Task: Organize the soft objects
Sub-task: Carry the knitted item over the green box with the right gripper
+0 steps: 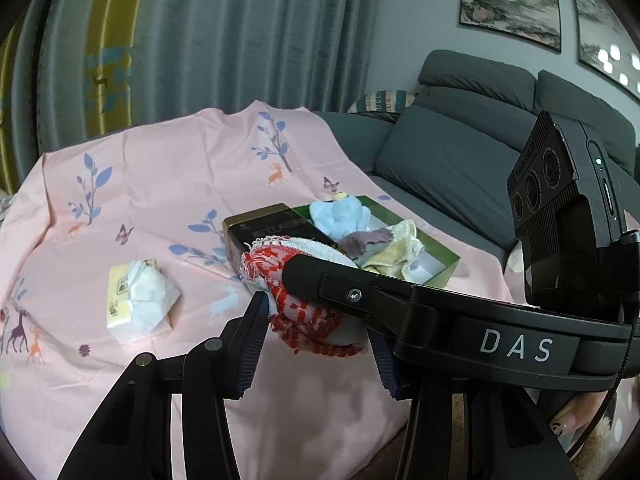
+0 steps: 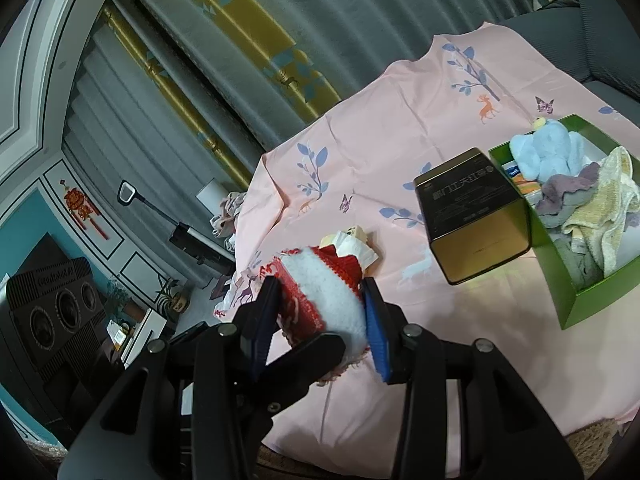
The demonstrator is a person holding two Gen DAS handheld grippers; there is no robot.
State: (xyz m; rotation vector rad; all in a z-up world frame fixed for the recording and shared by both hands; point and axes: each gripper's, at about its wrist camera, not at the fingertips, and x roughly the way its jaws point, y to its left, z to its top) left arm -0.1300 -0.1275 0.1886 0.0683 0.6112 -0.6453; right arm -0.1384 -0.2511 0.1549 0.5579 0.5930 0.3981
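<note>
Right now both grippers are clamped on the same red-and-white knitted cloth point(image 1: 308, 300), and it hangs between them above the pink sheet point(image 1: 160, 184).

From the left wrist view, the left gripper point(image 1: 316, 332) has the cloth bunched at lower centre of the frame. Its left finger point(image 1: 250, 344) presses against the cloth's fringed red edge, while its right finger is largely covered by the other tool. The right gripper's black finger point(image 1: 320, 276) crosses in from the right of the frame and lies over the top of the bundle.

From the right wrist view, the right gripper point(image 2: 320, 312) squeezes the cloth at lower centre, jaws at a middling width with the fabric filling the gap. The white fleecy side faces up, and the red patterned side point(image 2: 300, 308) shows against the left pad. The left gripper's black finger point(image 2: 308, 356) pokes up under the bundle from below.

Beyond the cloth in the right wrist view, a tissue pack point(image 2: 356, 246) lies on the sheet just behind the bundle. A gold-and-black tin point(image 2: 472, 216) stands at right of centre, touching the green box point(image 2: 576, 304) at the right edge. Inside that box sit a pale blue plush toy point(image 2: 544, 148), a mauve cloth point(image 2: 564, 196) and a cream towel point(image 2: 604, 208). The held cloth is well apart from the box, down and to its left.
</note>
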